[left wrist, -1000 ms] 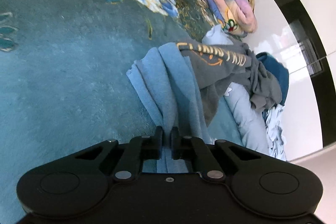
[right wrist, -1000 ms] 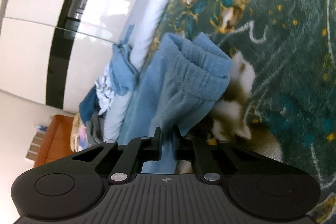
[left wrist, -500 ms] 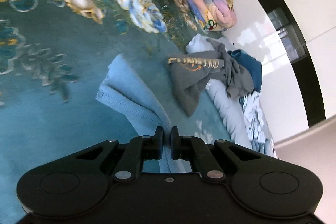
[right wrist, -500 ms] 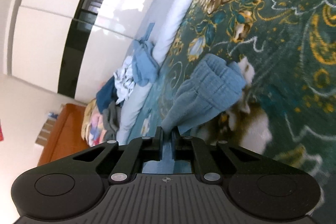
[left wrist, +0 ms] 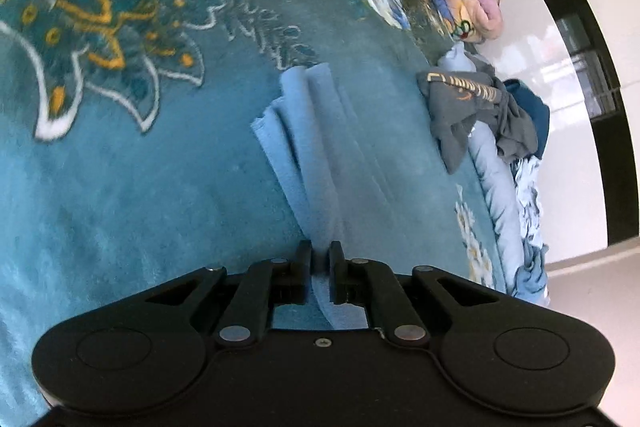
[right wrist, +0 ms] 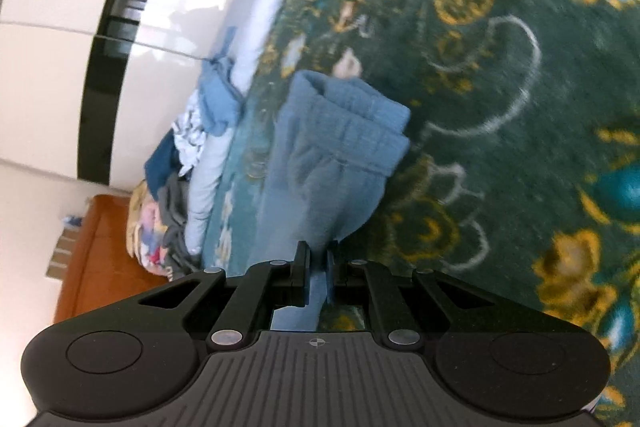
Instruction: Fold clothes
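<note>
Blue trousers — left gripper opening, cloth between; right gripper pinching waistband end. Risk: slipping, bunching on bedspread.

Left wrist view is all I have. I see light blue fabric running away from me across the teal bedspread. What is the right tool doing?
Observer: The right tool is shut on that same light blue garment, with cloth pinched between its jaws.
Operator: Which end of it is over there?
Observer: The gathered elastic waistband. It lies bunched and doubled over on the bedspread, just beyond the tool.
</note>
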### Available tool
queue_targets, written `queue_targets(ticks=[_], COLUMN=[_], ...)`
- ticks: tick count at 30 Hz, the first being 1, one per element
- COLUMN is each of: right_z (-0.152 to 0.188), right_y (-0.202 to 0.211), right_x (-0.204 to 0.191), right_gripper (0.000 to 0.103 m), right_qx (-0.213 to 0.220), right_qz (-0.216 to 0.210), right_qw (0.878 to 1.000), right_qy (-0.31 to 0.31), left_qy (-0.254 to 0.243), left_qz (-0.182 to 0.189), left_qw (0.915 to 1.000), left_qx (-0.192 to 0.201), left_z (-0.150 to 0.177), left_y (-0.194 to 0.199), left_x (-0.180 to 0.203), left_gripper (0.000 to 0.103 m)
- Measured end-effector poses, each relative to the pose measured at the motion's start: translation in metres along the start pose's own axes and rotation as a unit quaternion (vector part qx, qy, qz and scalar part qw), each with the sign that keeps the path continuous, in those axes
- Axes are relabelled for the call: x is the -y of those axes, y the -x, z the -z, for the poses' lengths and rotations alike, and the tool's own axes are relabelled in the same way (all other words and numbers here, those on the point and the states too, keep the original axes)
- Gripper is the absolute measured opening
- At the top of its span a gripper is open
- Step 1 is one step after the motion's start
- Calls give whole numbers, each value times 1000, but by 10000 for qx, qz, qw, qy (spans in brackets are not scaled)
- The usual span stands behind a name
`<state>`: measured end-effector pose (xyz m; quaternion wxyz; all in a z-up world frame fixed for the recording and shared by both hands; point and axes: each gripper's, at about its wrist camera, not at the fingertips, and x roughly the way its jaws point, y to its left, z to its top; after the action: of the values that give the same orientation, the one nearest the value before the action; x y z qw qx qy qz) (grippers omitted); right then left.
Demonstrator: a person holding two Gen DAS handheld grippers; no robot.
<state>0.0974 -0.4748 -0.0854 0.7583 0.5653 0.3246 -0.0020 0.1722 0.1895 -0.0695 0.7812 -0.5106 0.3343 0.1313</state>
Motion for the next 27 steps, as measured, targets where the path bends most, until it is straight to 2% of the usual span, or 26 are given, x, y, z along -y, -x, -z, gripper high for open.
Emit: queue_targets(ticks=[6,10,18,21,24,27], right_z=[4,7,18,23,29,35], right_y=[-2,6,24,24,22,18], right_x=[2,-2,-3,-6,-10,-14], right_gripper=[9,9,17,18,20,20], right_qx=[-27,-47,-8,-51,-111,-212], right_qz=[103,73,-70,-110,-130,-155], right_qw=[9999,9999,9999,9998,9997,9993], right_qy=[-21,92,95,136,187,258], left_qy=[-176,13,402,231,-98,-622], left_qz=[154,328,530,791,1091,1408], left_qw=[9997,9994,9978,9966,9933,9846], left_qx=[14,89,81,-60,-360,-834], left_z=[-4,-10,-21,-7,18,53], left_y=[9,22,42,48,48,42], left_x=[-1,-14,-33,-22,-5,21], left_gripper=[7,22,29,30,30,34])
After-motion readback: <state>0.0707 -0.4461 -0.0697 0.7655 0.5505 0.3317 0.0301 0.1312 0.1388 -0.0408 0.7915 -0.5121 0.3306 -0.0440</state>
